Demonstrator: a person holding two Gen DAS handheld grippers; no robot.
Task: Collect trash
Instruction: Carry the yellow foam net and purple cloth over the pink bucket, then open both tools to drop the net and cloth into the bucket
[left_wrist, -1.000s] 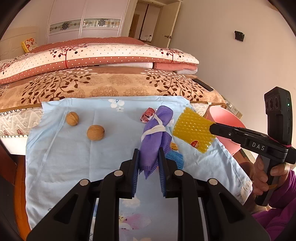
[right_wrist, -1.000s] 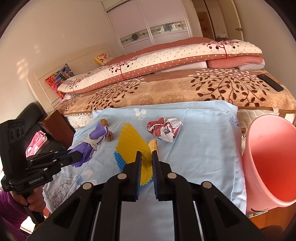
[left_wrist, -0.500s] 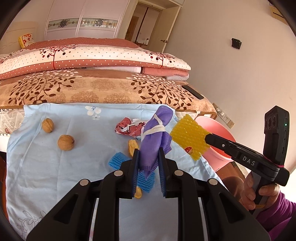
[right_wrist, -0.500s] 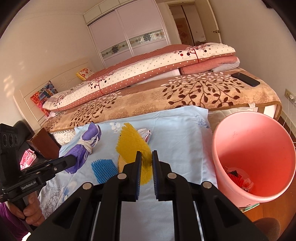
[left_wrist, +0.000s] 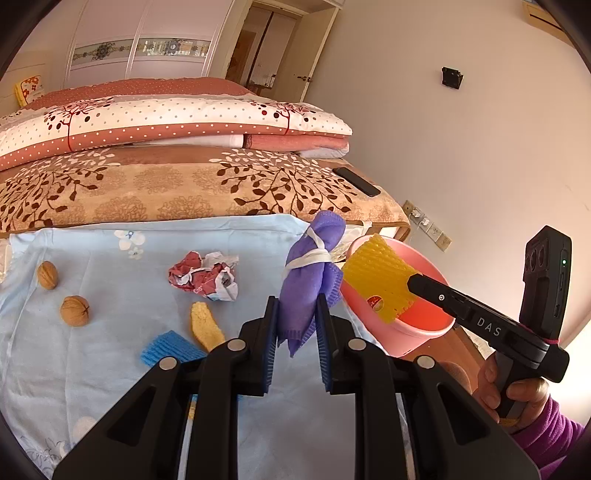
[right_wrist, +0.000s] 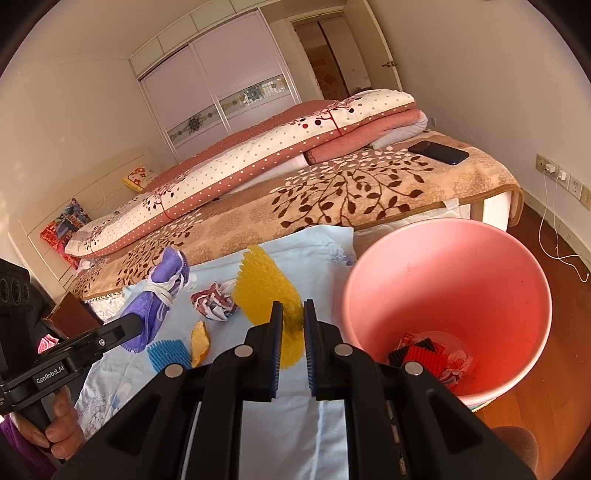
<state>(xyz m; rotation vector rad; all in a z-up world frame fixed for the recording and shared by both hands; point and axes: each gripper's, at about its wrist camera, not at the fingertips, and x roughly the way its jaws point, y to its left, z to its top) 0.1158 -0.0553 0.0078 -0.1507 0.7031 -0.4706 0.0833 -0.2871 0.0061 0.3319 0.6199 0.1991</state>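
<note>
Purple cloth bundle (left_wrist: 308, 280) in left tool (left_wrist: 293, 325); yellow mat (right_wrist: 267, 291), half-hidden, in right tool (right_wrist: 293, 325)

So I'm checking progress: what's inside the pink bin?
Inside the pink bin, at the bottom: a red spiky piece, a black ribbed piece and crumpled wrappers. Anything beneath them is covered.

Both wrist fisheyes look forward and downward along their own fingers (left_wrist: 271, 332) from close above the blue cloth (left_wrist: 110, 332), sharing the bed (right_wrist: 369, 192) and pink bin (right_wrist: 443, 266).
</note>
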